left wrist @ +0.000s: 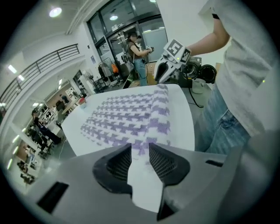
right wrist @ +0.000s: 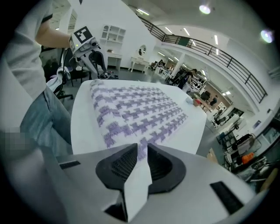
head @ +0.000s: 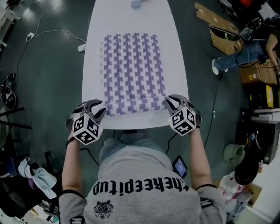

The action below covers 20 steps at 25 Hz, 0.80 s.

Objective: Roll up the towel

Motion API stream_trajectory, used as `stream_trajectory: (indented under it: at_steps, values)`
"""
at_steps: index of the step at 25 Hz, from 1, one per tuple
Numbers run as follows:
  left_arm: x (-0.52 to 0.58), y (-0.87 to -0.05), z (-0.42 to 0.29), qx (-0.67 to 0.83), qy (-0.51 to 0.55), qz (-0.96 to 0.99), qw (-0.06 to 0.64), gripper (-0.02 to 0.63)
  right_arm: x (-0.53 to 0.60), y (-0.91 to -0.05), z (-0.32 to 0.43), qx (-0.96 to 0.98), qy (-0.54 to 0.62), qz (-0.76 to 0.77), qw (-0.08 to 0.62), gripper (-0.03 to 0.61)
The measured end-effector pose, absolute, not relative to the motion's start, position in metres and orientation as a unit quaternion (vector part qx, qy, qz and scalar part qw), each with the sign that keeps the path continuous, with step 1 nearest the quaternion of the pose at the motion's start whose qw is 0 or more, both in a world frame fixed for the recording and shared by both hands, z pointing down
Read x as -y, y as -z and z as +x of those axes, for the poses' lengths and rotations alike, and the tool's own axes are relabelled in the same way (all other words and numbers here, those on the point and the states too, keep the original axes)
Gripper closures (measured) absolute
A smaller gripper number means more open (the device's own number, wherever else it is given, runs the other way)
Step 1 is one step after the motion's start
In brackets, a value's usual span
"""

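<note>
A white towel with a purple houndstooth pattern (head: 133, 65) lies lengthwise on the white table (head: 177, 48). Its near end forms a low roll (head: 135, 105) across the towel's width. My left gripper (head: 99, 110) sits at the roll's left end and my right gripper (head: 170, 104) at its right end. In the left gripper view the jaws (left wrist: 140, 149) stand apart, bare table showing between them and the towel (left wrist: 131, 116) just past the tips. In the right gripper view the jaws (right wrist: 142, 148) show a narrower gap, with the towel (right wrist: 140, 109) at their tips and nothing pinched.
A small blue object (head: 136, 4) sits at the table's far end. A power strip (head: 82, 47) and cables (head: 48, 33) lie on the floor to the left. Cardboard (head: 218, 30) and a person (head: 245, 52) are on the floor to the right.
</note>
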State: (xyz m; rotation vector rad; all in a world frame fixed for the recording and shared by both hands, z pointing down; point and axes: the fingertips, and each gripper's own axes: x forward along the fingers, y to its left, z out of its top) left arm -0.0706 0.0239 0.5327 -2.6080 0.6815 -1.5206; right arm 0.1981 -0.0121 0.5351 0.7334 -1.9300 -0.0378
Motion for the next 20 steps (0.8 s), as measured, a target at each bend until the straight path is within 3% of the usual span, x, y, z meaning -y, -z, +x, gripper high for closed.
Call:
stream_trajectory:
  at_steps: [2, 7, 9, 14, 17, 20]
  values:
    - [-0.045, -0.536, -0.065, -0.194, 0.508, -0.838, 0.040, 0.502, -0.003, -0.529, 0.195, 0.811, 0.024, 0.290, 0.508, 0.525]
    - [-0.061, -0.589, -0.064, -0.144, 0.539, -0.830, 0.020, 0.434, -0.020, -0.585, 0.173, 0.801, 0.044, 0.203, 0.561, 0.433]
    - [-0.060, -0.601, -0.063, -0.140, 0.547, -0.825, 0.008, 0.397, -0.019, -0.601, 0.174, 0.789, 0.054, 0.190, 0.582, 0.417]
    - [-0.052, -0.602, -0.073, -0.156, 0.567, -0.809, 0.023, 0.393, -0.010, -0.604, 0.174, 0.770, 0.080, 0.196, 0.602, 0.417]
    - [-0.044, -0.600, -0.081, -0.172, 0.569, -0.804, 0.031, 0.484, -0.008, -0.603, 0.171, 0.763, 0.084, 0.194, 0.611, 0.470]
    - [-0.046, -0.590, -0.091, -0.165, 0.566, -0.807, 0.026, 0.520, -0.011, -0.595, 0.165, 0.763, 0.081, 0.192, 0.612, 0.506]
